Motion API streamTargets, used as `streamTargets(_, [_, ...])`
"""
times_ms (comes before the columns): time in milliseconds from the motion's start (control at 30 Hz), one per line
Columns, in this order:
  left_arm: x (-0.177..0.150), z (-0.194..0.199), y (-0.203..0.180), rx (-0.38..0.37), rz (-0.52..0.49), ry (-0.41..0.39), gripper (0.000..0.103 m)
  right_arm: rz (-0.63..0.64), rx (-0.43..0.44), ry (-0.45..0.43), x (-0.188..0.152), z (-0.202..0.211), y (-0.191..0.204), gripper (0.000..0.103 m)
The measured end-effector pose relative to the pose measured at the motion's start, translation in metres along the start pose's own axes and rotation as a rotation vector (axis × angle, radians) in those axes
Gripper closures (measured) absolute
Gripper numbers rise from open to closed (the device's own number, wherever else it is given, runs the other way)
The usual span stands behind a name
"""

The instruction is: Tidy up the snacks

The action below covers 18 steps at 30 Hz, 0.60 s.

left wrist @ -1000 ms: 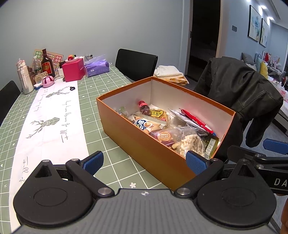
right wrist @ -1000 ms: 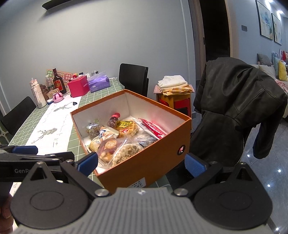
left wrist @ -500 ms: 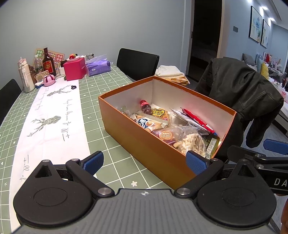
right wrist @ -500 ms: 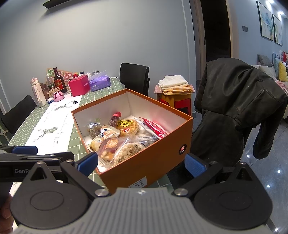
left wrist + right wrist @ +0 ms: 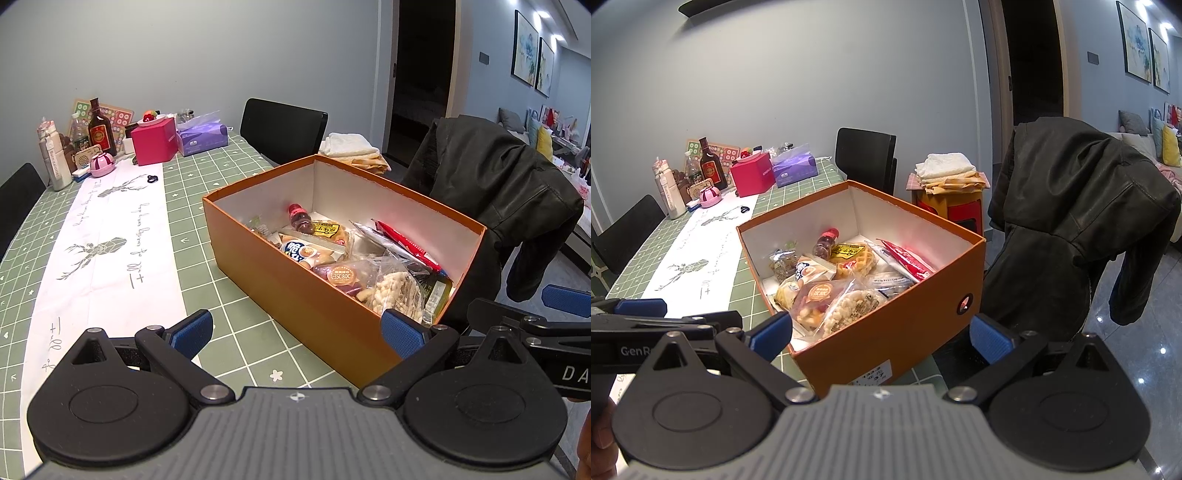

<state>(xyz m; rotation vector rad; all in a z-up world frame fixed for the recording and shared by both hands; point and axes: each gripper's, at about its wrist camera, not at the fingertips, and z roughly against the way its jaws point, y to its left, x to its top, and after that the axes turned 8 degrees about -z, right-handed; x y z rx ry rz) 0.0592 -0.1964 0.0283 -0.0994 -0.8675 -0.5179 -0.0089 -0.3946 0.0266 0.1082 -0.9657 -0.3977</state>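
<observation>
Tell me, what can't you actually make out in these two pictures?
- Snacks low in the orange box: left view, near wall hides them.
- Label on the box end: right view, gripper body cuts it off.
- Bottle label: both views, too small.
- Chair under the jacket: covered.

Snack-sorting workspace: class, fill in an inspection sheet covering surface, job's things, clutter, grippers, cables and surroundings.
Surface: green grid tablecloth with white deer runner.
Job's things: open orange box holding packaged snacks, including a puffed-snack bag, waffle, small bottle and red packet.
Clutter: pink box, tissue pack, bottles at the far end.
Grippers: left gripper and right gripper open, empty.
Cables: nothing seen.
Surroundings: black chair, dark jacket, folded cloths.
</observation>
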Motion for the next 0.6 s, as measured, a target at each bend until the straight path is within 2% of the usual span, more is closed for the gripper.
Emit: streamTargets(600, [-0.0019, 0.0026, -0.0020, 0.005, -0.013, -0.025, 0.000, 0.000, -0.002, -0.007, 0.0009, 0.0020, -0.0032, 0.003])
